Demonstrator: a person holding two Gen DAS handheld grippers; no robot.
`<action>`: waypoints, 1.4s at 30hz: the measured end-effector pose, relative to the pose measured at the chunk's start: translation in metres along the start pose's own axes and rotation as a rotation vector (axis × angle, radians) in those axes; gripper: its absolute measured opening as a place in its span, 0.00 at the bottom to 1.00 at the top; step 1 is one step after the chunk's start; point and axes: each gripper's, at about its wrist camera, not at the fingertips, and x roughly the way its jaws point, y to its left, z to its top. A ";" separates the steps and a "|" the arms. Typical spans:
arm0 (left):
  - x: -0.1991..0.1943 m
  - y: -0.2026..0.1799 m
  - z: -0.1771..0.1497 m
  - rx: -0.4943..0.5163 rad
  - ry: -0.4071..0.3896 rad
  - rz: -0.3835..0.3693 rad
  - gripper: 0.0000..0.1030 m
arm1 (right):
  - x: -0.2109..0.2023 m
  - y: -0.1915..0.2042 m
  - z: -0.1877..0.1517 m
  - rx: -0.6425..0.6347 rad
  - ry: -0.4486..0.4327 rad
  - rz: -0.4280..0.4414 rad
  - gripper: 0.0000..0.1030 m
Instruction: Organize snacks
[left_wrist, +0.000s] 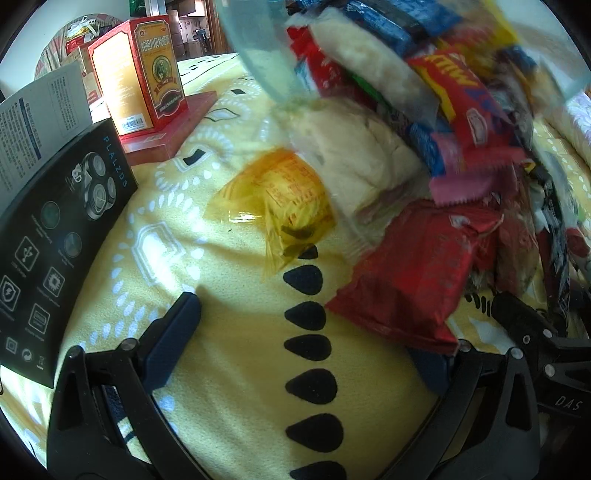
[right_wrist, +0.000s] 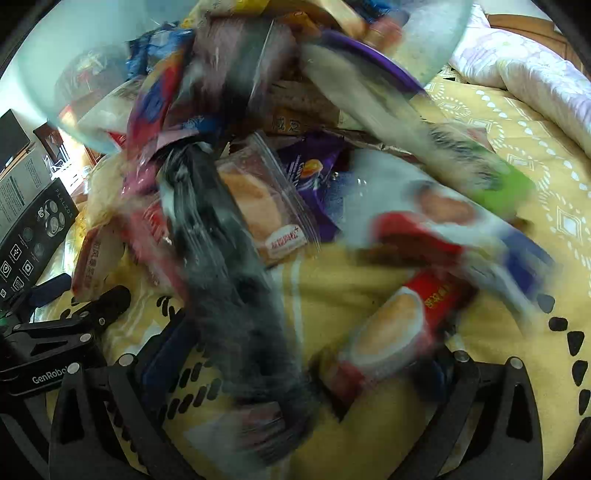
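A translucent blue bowl (left_wrist: 258, 48) (right_wrist: 74, 85) is tipped over at the top of both views, and a blurred heap of snack packets spills from it onto the yellow blanket (left_wrist: 236, 332). A yellow wrapped snack (left_wrist: 280, 199), pale bread packets (left_wrist: 362, 147) and a red packet (left_wrist: 406, 273) lie at the heap's edge. My left gripper (left_wrist: 306, 347) is open on the blanket; the red packet covers its right fingertip. My right gripper (right_wrist: 303, 362) is open too, with a dark blurred packet (right_wrist: 240, 295) and a red-and-white packet (right_wrist: 391, 325) tumbling between its fingers.
A black shaver box (left_wrist: 55, 236) (right_wrist: 33, 236) leans at the left, with a red and gold box (left_wrist: 144, 70) on a flat red box (left_wrist: 177, 122) behind it. A folded white quilt (right_wrist: 528, 81) lies at the far right. The right gripper's body (left_wrist: 535, 332) sits close beside the left one.
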 end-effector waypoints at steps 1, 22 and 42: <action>0.000 0.000 0.000 0.000 0.000 0.000 1.00 | 0.000 0.000 0.000 -0.001 0.000 -0.001 1.00; 0.003 0.000 -0.002 0.000 0.001 -0.002 1.00 | 0.005 0.014 0.004 -0.009 0.000 -0.011 1.00; 0.005 0.003 -0.004 0.000 0.002 -0.002 1.00 | 0.004 0.031 0.009 -0.019 0.003 -0.027 1.00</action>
